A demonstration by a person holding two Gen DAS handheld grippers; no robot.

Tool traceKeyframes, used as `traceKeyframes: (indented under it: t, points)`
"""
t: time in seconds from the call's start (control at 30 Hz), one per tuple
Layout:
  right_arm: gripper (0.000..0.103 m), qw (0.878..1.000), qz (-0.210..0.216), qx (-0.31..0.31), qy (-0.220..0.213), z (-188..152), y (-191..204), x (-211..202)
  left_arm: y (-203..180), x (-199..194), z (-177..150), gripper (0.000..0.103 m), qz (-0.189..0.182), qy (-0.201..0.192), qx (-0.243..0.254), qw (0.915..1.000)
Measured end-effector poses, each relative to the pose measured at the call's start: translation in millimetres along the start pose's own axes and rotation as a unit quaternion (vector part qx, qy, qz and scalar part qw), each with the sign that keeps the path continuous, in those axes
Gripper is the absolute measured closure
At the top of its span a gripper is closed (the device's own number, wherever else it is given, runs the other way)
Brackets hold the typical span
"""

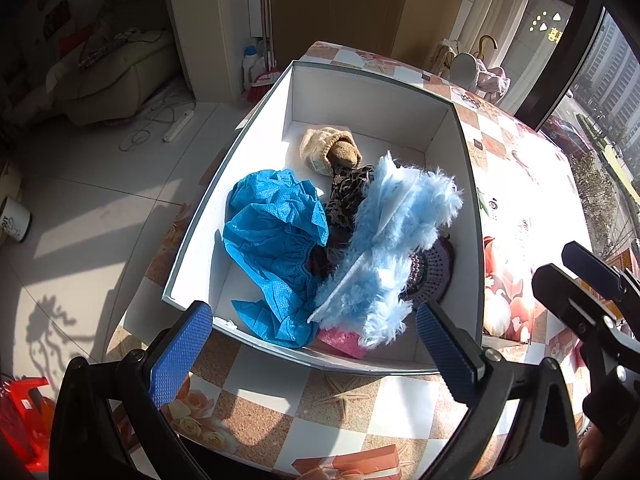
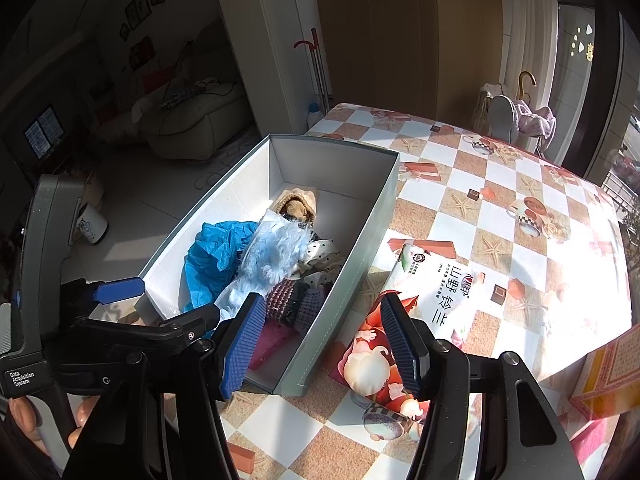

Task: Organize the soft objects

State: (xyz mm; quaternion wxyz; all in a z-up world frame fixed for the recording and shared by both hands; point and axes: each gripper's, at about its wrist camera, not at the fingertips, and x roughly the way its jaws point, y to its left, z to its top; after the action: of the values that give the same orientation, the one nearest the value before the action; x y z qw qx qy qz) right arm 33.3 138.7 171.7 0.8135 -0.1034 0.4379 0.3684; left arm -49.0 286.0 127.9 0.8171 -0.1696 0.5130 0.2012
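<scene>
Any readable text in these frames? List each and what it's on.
"Data Acquisition System": left gripper's handle.
"山野珍" and "三袋": white food packet on the table; its small print is unreadable.
White cup on the floor: lettering blurred.
Yellow window sign: characters unreadable.
Orange box: print too small.

White-lined box (image 1: 256,128) is showing off a bright blue crinkly cover (image 1: 272,248), pale blue fluffy cloth (image 1: 396,236), leopard-print fabric (image 1: 346,196); under it, tablecloth (image 2: 500,184) is rocking tan-and-white checks.
</scene>
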Motion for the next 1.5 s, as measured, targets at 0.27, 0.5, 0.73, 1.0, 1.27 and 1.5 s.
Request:
traceKeyframes:
  t: [0.27, 0.5, 0.73, 1.0, 1.27, 1.5]
  points:
    - [0.041, 1.000, 0.000, -0.001, 0.002, -1.1, 0.6, 0.4, -0.1, 1.0, -1.3, 0.001, -0.001, 0.003, -0.001, 1.0000]
    - [0.041, 1.000, 0.001, -0.004, 0.005, -2.9, 2.4, 1.9, 1.6, 1.4, -2.5, 0.001, -0.002, 0.004, -0.002, 1.0000]
    - [0.041, 1.000, 0.001, -0.002, 0.005, -3.1, 1.8, 2.4, 5.4, 3.0, -2.7, 0.001, -0.002, 0.008, -0.006, 0.9999]
    - [0.041, 1.000, 0.002, -0.001, 0.005, -2.8, 1.4, 2.9, 5.3, 3.2, -2.3, 0.001, -0.003, 0.010, -0.007, 0.9999]
    - [0.041, 1.000, 0.003, -0.001, 0.006, -4.6, 0.3, 3.2, 4.7, 4.2, -2.0, 0.001, -0.006, 0.014, -0.009, 0.9999]
    - [0.041, 1.000, 0.003, 0.002, 0.007, -5.5, -0.4, 3.2, 4.2, 5.0, -0.1, 0.001, -0.005, 0.014, -0.008, 0.9999]
